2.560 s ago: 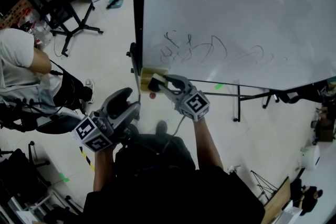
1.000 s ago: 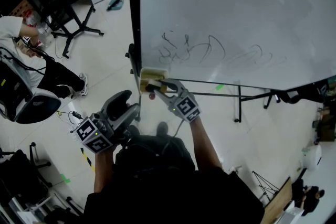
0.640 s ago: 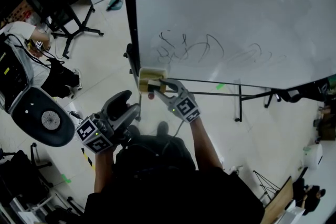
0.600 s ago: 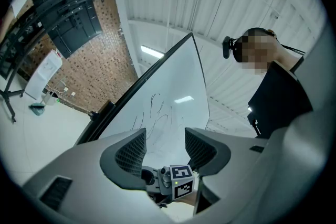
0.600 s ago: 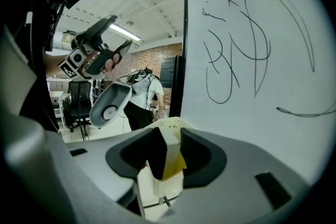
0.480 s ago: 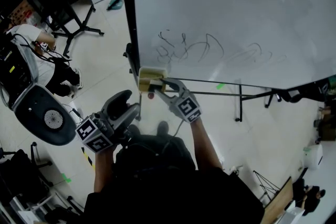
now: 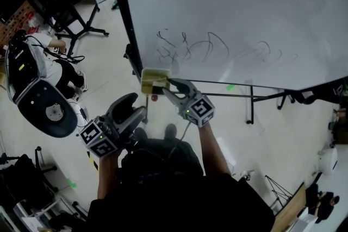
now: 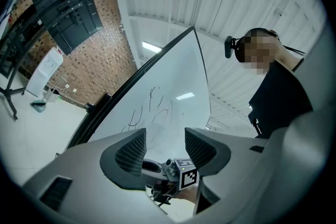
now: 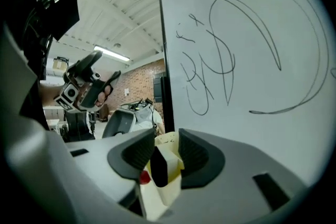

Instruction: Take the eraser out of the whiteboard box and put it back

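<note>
1. At the lower left corner of the whiteboard (image 7: 244, 8), a cream-coloured whiteboard box (image 7: 154, 74) sits just beside the board's dark frame.
2. The right gripper (image 7: 165, 86) reaches up to that box from below. Its marker cube is at the end nearer the person.
3. The right gripper view shows the eraser (image 9: 159, 168), cream with a black face, standing upright between the two pads. The jaws have just been closing, and both pads now press on the eraser's sides.
4. The eraser's lower part lies within the cream walls of the box. How deep it sits cannot be told.
5. A small red thing (image 9: 143, 178) shows just beside the eraser, under the left-hand pad of that view. What it is cannot be made out.
6. The left gripper (image 7: 136, 107) is held lower and further left, well apart from the box. Its jaws stand apart with nothing between them. Through the gap its own view shows only the whiteboard and the right gripper's marker cube.
7. Dark scribbles (image 7: 187, 46) run across the board above the box.
8. At the left edge of the head view, a seated person (image 7: 51, 54) is next to a black office chair (image 7: 43, 108).
</note>
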Demonstrator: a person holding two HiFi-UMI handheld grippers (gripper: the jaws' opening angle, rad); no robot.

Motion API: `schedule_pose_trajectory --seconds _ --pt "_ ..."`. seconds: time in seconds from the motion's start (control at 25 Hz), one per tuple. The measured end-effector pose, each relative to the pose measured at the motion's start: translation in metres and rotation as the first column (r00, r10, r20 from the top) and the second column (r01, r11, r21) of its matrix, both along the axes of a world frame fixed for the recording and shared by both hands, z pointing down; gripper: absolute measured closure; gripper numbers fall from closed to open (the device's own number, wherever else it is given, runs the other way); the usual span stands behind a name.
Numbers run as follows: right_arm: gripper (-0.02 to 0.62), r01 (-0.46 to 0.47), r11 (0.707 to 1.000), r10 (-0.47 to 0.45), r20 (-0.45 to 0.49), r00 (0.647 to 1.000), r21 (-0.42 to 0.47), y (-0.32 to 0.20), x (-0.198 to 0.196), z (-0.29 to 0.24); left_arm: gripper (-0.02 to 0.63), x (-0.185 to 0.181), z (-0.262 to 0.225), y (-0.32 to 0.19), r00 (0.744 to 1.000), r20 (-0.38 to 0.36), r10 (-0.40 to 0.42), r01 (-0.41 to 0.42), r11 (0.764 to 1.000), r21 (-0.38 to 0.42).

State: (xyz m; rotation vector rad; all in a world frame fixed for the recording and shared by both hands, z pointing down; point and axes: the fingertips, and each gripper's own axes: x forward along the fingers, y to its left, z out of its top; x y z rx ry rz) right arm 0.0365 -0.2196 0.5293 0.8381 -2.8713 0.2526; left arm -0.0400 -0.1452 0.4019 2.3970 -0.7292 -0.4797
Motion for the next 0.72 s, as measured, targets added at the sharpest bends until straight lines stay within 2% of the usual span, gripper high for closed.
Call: schedule_pose_trajectory --seconds 0.2,0.36,0.52,0.72 --pt "0.465 0.022 1.0 -0.02 0.154 0.988 -0.013 0.007 0.011 -0.032 0.38 0.012 0.003 0.002 1.0 0.019 -0.001 0.002 1.0 -0.021" --pt "0.486 0.039 0.999 -0.029 0.272 0.962 -0.03 0.011 0.023 -0.056 0.38 0.023 0.008 0.004 0.999 0.041 -0.012 0.015 0.998 -0.057" --pt "0.502 0.054 0.997 -0.032 0.391 0.92 -0.046 0.016 0.038 -0.076 0.38 0.034 0.007 0.006 0.998 0.055 -0.04 0.043 0.997 -0.066" --pt "0.515 0.055 0.994 0.003 0.528 0.849 -0.095 0.025 0.057 -0.087 0.38 0.036 0.014 0.016 0.993 0.084 -0.08 0.089 0.99 -0.105"
